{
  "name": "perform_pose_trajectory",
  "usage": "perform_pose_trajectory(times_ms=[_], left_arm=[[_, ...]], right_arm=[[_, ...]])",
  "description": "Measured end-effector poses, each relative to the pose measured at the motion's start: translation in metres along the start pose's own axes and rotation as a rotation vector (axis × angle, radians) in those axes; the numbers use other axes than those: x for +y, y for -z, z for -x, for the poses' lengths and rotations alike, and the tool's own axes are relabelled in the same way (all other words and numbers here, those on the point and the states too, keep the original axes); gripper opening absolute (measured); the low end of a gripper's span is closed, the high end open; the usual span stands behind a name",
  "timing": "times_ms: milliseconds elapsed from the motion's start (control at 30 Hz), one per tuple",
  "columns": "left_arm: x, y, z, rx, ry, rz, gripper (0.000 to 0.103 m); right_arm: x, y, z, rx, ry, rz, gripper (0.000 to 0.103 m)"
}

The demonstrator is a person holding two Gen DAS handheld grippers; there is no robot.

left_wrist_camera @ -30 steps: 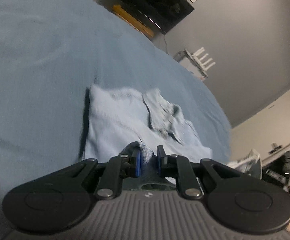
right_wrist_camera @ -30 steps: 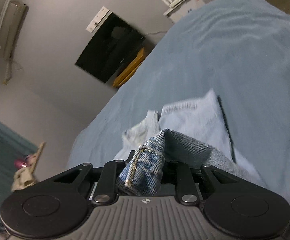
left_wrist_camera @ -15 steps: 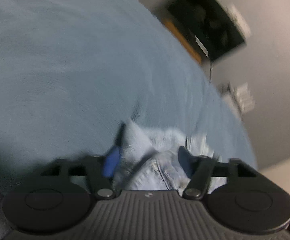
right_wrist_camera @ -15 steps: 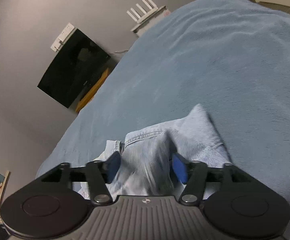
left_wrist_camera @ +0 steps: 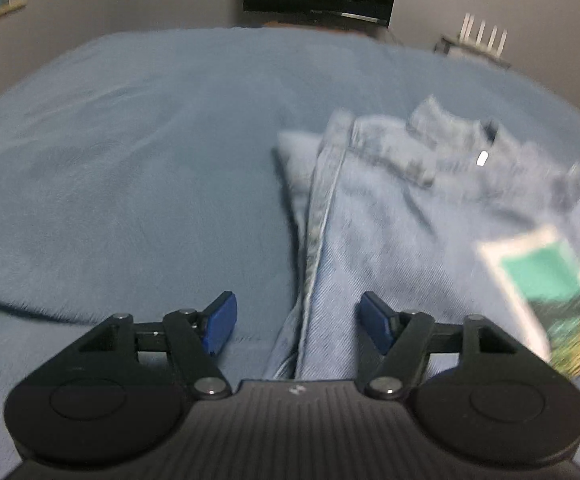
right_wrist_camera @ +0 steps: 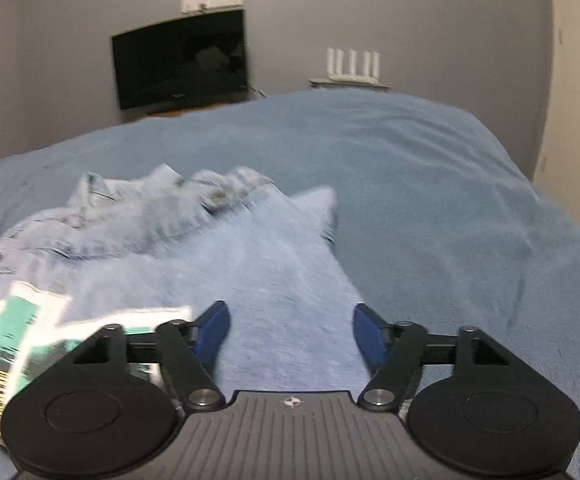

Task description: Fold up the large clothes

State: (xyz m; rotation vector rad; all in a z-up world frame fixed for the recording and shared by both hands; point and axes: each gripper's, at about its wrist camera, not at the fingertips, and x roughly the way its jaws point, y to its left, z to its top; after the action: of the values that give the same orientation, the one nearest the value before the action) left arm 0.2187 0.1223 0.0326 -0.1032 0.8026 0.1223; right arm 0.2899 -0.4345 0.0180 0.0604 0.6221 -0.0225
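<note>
On the blue bed (left_wrist_camera: 130, 184) the jeans (left_wrist_camera: 390, 240) now lie folded over — both tongs, left (left_wrist_camera: 295, 322) and right (right_wrist_camera: 288, 334), have let go and are opening, denim between the pads but untouched. This fold looks finished.

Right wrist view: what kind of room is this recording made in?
Most likely a bedroom. The jeans lie on a wide bed covered by a blue blanket, a dark television hangs on the grey wall beyond it, and a white router with upright antennas sits beside that.
</note>
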Motion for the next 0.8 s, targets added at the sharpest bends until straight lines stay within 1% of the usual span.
perform_pose_trajectory(times_ms=[67, 133, 167, 233, 267, 367, 433, 467, 533, 600, 667, 800], left_arm=[[0.008, 0.006, 0.002, 0.006, -0.004, 0.037, 0.076], [0.020, 0.011, 0.014, 0.013, -0.011, 0.118, 0.076], [0.028, 0.011, 0.022, 0.009, 0.001, 0.149, 0.076], [0.033, 0.022, 0.042, -0.016, 0.072, 0.199, 0.076], [0.033, 0.029, 0.051, -0.024, 0.106, 0.215, 0.078], [0.028, 0.052, 0.068, -0.030, 0.199, 0.251, 0.083], [0.021, 0.066, 0.061, 0.009, 0.263, 0.263, 0.084], [0.014, 0.071, 0.054, 0.028, 0.281, 0.261, 0.084], [0.003, 0.079, 0.047, 0.032, 0.296, 0.246, 0.084], [-0.004, 0.083, 0.037, 0.012, 0.291, 0.231, 0.084], [-0.008, 0.087, 0.030, -0.015, 0.289, 0.229, 0.084], [-0.009, 0.084, 0.013, -0.083, 0.313, 0.233, 0.084]], right_arm=[[-0.012, 0.002, 0.008, 0.011, -0.007, -0.098, 0.074], [-0.021, 0.005, 0.024, -0.005, -0.025, -0.190, 0.074], [-0.024, 0.007, 0.033, -0.015, -0.045, -0.229, 0.074], [-0.032, 0.014, 0.051, -0.030, -0.107, -0.293, 0.077], [-0.034, 0.019, 0.058, -0.029, -0.134, -0.319, 0.080], [-0.038, 0.037, 0.078, 0.006, -0.185, -0.371, 0.081], [-0.038, 0.046, 0.085, 0.042, -0.208, -0.391, 0.081], [-0.036, 0.050, 0.085, 0.063, -0.217, -0.391, 0.081], [-0.031, 0.057, 0.079, 0.087, -0.223, -0.384, 0.081], [-0.028, 0.063, 0.072, 0.092, -0.232, -0.383, 0.082], [-0.028, 0.069, 0.063, 0.087, -0.238, -0.395, 0.085], [-0.029, 0.075, 0.045, 0.033, -0.283, -0.436, 0.089]])
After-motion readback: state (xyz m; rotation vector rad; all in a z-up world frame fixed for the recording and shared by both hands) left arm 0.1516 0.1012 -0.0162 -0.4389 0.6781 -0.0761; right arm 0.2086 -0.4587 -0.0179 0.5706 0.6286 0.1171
